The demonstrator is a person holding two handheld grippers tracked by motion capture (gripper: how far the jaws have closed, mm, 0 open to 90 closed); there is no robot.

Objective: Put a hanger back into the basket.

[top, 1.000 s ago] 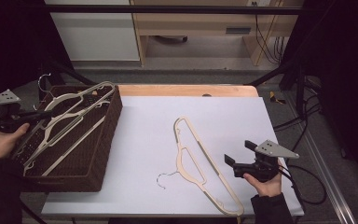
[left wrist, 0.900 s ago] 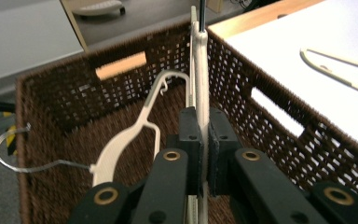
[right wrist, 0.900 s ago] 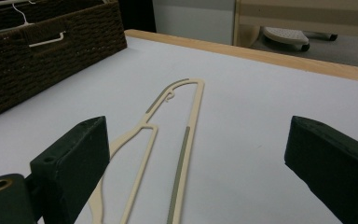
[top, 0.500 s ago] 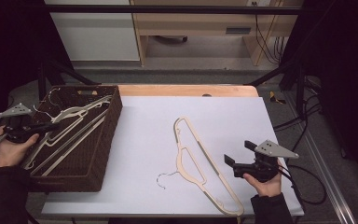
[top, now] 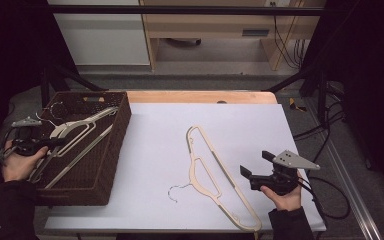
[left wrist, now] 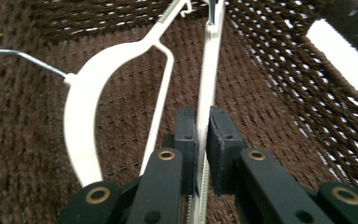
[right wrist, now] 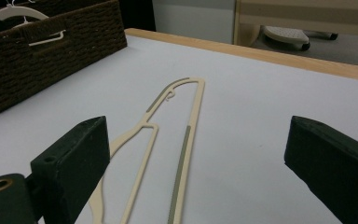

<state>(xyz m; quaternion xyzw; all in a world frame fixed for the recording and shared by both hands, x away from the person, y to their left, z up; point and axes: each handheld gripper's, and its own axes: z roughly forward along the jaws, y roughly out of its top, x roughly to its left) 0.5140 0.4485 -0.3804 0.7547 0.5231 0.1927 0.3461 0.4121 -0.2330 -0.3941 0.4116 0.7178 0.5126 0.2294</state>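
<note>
Since a second ago, the left tool [top: 55,142] has swung in from the counter's left edge to over the woven basket [top: 111,165], and the white hanger [top: 72,131] in the basket has shifted with it. Its jaws are now pressed together on that hanger's straight bottom bar, which in the left gripper view runs away from the left tool [left wrist: 203,135] between the pads [left wrist: 186,135]. In the high view the hanger's long axis slants from near-left to far-right, its wire hook at the basket's far-left. The right tool [top: 254,167] hovers at the counter's [top: 155,150] near-right with jaws spread wide, holding nothing. A cream hanger [top: 215,172] lies flat on the counter just left of it, long axis running far-left to near-right, hook pointing left; the right gripper view shows this cream hanger [right wrist: 177,140] between the spread jaws.
</note>
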